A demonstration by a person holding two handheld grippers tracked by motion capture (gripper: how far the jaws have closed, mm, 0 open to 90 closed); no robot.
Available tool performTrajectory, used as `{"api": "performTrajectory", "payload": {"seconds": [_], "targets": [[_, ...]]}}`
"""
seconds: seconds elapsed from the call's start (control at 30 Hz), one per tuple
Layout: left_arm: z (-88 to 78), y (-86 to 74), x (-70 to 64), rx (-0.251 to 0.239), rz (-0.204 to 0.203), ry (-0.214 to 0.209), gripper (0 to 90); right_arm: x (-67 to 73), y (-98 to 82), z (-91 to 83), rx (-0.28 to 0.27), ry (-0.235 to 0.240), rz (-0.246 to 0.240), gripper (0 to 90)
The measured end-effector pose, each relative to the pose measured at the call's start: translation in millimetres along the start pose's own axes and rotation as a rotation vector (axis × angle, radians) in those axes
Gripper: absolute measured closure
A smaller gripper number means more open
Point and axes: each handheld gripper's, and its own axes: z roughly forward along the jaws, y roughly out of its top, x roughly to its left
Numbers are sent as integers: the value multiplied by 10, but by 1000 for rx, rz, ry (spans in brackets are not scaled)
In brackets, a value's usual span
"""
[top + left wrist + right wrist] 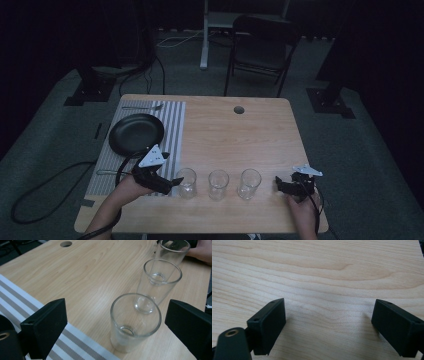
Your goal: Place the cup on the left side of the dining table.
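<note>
Low over the table, left gripper (176, 183) gapes beside nearest glass (186, 182); right gripper (278, 184) rests open.

Dim rm, grey carpet floor (350, 165); folding chair (260, 45) behind wood table (260, 130), cables (145, 70) on floor.
</note>
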Motion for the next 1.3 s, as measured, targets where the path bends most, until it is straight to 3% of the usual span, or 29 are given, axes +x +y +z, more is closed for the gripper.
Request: {"api": "performTrajectory", "payload": {"seconds": [0.6, 1.3], "targets": [[250, 240, -131, 17, 62, -66, 55, 0, 0, 0, 0, 0, 0, 117], [604, 496, -290, 43, 104, -133, 55, 2, -1, -1, 0, 0, 2, 118]]}}
